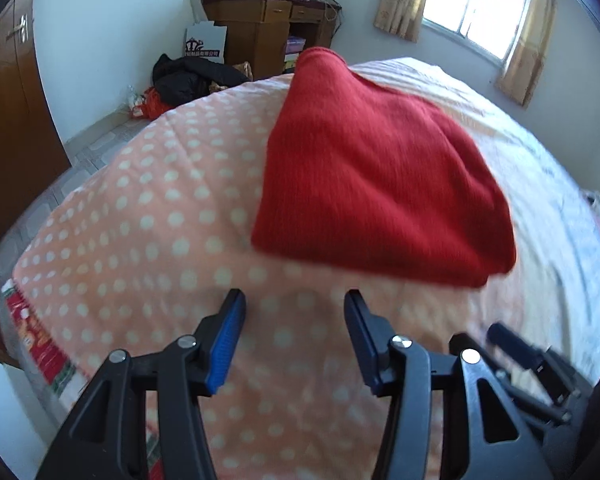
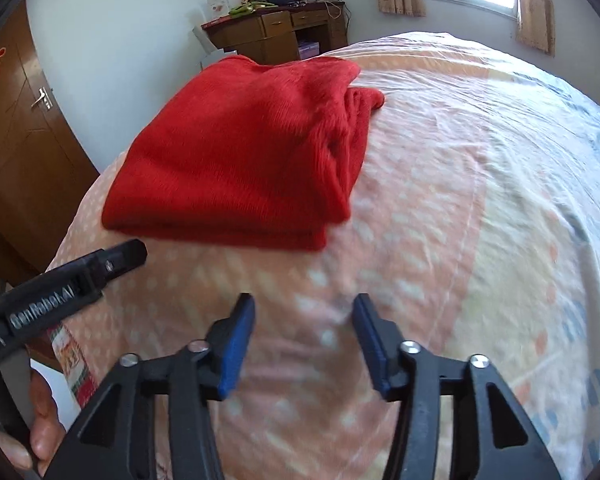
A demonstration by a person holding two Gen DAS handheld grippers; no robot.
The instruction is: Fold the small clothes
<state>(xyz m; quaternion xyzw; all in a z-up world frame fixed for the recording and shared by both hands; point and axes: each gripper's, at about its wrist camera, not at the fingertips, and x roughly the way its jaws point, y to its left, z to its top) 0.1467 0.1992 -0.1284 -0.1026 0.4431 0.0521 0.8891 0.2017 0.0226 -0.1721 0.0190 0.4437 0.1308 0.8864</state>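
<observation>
A red knit garment lies folded into a thick stack on the pink polka-dot bedspread. In the right wrist view the same red garment sits ahead and to the left, its layered edges facing me. My left gripper hovers just short of the garment's near edge, jaws apart with only bedspread between them. My right gripper is likewise open over the bedspread, a little back from the stack and empty. The left gripper's finger pokes in from the left of the right wrist view.
A wooden desk piled with clutter stands against the far wall beside a curtained window. Dark clothes lie heaped on the floor past the bed. A brown wardrobe door is at the left. A hand grips the left tool.
</observation>
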